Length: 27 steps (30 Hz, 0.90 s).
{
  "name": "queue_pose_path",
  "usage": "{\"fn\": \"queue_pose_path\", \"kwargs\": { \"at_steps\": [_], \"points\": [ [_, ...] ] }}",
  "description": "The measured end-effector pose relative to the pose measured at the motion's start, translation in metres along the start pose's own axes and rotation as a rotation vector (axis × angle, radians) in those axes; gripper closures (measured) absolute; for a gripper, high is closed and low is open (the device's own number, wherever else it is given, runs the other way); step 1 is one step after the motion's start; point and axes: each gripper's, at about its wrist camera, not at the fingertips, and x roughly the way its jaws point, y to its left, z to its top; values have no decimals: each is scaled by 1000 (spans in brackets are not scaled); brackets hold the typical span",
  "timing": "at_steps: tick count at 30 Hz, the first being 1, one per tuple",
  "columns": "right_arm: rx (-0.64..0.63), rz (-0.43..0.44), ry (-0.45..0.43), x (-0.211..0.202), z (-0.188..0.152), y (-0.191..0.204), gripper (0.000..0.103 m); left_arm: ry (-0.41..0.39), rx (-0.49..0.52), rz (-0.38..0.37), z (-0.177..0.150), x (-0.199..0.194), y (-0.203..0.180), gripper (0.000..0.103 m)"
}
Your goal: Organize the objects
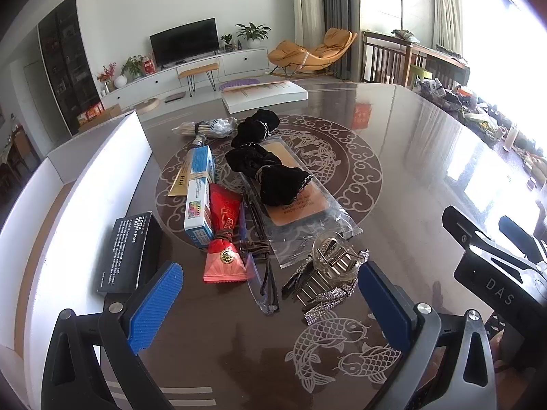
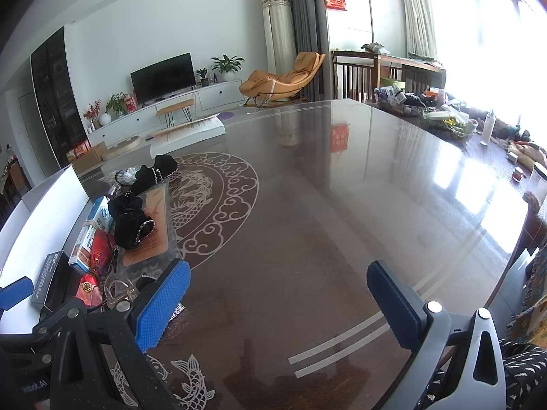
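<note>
A heap of small items lies on the dark glossy table (image 1: 393,177): black scrunchies (image 1: 263,164) on a clear plastic sachet (image 1: 301,212), a blue-and-white box (image 1: 200,191), a red foil pack (image 1: 224,239), glasses (image 1: 265,273), a clear hair claw (image 1: 333,259) and rhinestone clips (image 1: 328,297). A black box (image 1: 128,249) sits at the edge of a white tray (image 1: 85,184) on the left. My left gripper (image 1: 270,302) hovers open just before the clips, nothing between its pads. My right gripper (image 2: 280,302) is open over bare table, the heap (image 2: 133,225) to its left.
A white book (image 1: 263,94) lies at the table's far edge, with a bag of cotton swabs (image 1: 208,126) near it. Cluttered items (image 2: 444,112) line the right side by the bright window. The right gripper's body (image 1: 495,263) shows at the left view's right edge.
</note>
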Motion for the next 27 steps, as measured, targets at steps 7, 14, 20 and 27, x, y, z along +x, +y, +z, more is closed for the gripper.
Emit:
{"fn": "queue_pose_path", "kwargs": {
  "at_steps": [7,14,20,27],
  "points": [
    [1,1,2,0,1,-1,0,6,37,9,-9,0,0,0],
    [-18,2,64,11,-3,3,0,73,21,33,-30,15,15,0],
    [-19,2,71,12,-4,3,0,88,28,40,-36,23,16,0],
    [-19,5,82,15,-4,4,0,110,56,45,-44,30,10,0]
  ]
}}
